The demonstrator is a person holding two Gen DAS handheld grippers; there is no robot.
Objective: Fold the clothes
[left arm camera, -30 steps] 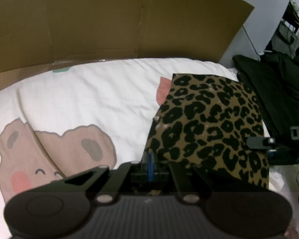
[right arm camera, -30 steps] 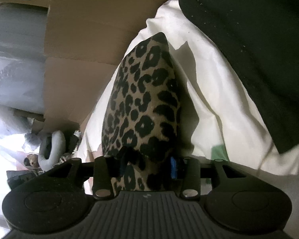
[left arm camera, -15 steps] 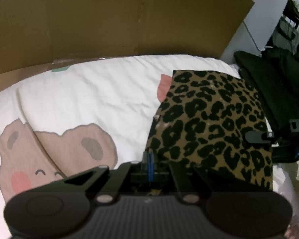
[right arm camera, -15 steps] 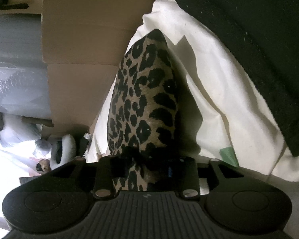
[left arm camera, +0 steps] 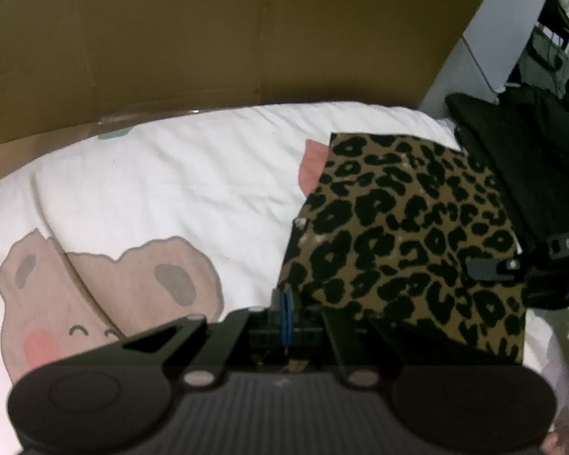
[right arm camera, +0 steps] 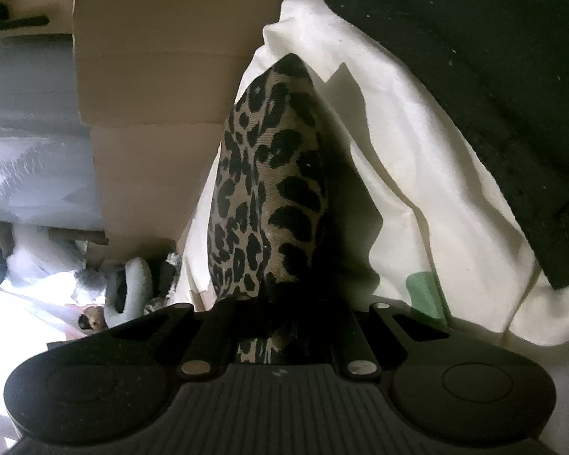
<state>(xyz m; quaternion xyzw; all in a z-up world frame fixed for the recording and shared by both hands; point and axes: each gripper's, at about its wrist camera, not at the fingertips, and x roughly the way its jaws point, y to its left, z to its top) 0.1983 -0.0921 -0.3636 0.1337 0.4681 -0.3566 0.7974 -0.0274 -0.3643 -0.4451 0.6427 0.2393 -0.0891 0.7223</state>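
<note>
Because the leopard-print cloth (left arm camera: 406,235) was thin, soft and light, it sagged between two holds above the white bedding (left arm camera: 163,174). The left gripper (left arm camera: 288,314) pinched its near-left corner and the right gripper (right arm camera: 280,326) its opposite edge, both jaws pressed together on fabric; corners looked the surest holds.

Garment (left arm camera: 406,227) on bedding (left arm camera: 178,174); cardboard (left arm camera: 208,34) behind.

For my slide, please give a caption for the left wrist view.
Both grippers hold a leopard-print cloth above a white bear-print blanket.
</note>
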